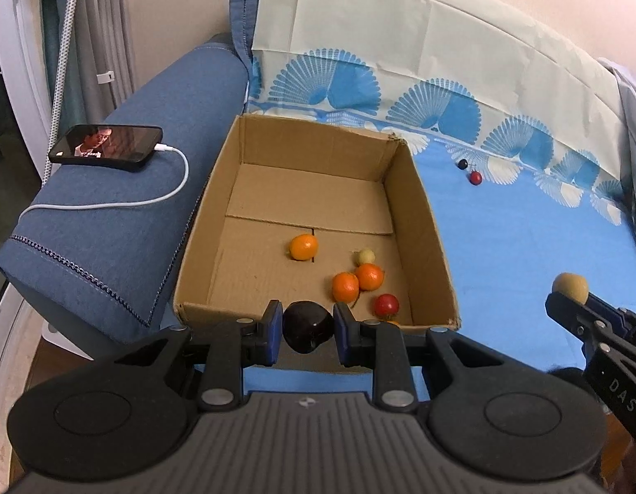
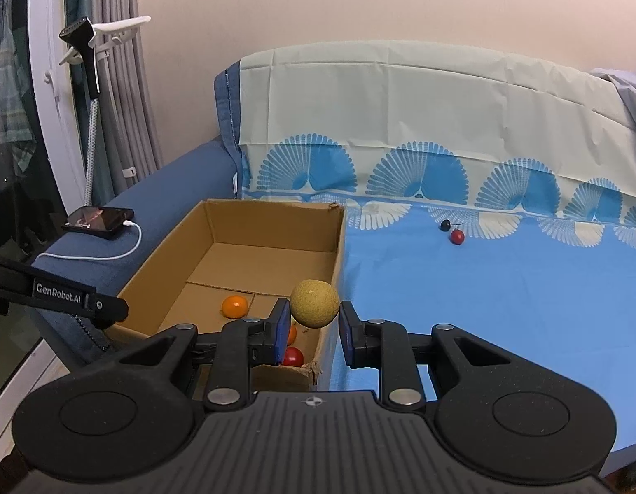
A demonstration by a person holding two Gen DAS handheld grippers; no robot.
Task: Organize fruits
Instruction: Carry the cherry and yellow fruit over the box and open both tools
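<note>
Two grippers were loaded at this moment. Your left gripper (image 1: 308,331) sat at the bottom centre of the left wrist view, its blue pads (image 1: 274,329) clamped on a dark plum (image 1: 307,326), one pad on each side. The plum was at the near wall of the open cardboard box (image 1: 425,222), which filled the middle of that frame.

Inside the box you had three orange citrus fruits: one (image 1: 303,247) alone near the floor's centre seam, and two (image 1: 369,276) touching each other toward the lower right. A small pale yellow fruit (image 1: 365,255) lay just behind that pair. A red cherry tomato (image 1: 386,304) lay near the box's lower right corner.

Your right gripper (image 2: 311,331) occupied the bottom centre of the right wrist view, fingers closed on a round tan-yellow fruit (image 2: 314,303). The fruit stood over the box's right wall.

Well apart from the box, in the upper right of both views, a dark berry (image 1: 463,163) and a red cherry tomato (image 1: 476,177) lay just beside each other on the blue sheet (image 1: 503,247).

At the left edge of the frame, a smartphone (image 1: 106,147) with its screen lit rested on the blue sofa armrest (image 1: 112,247), with a white cable (image 1: 112,203) plugged in.
</note>
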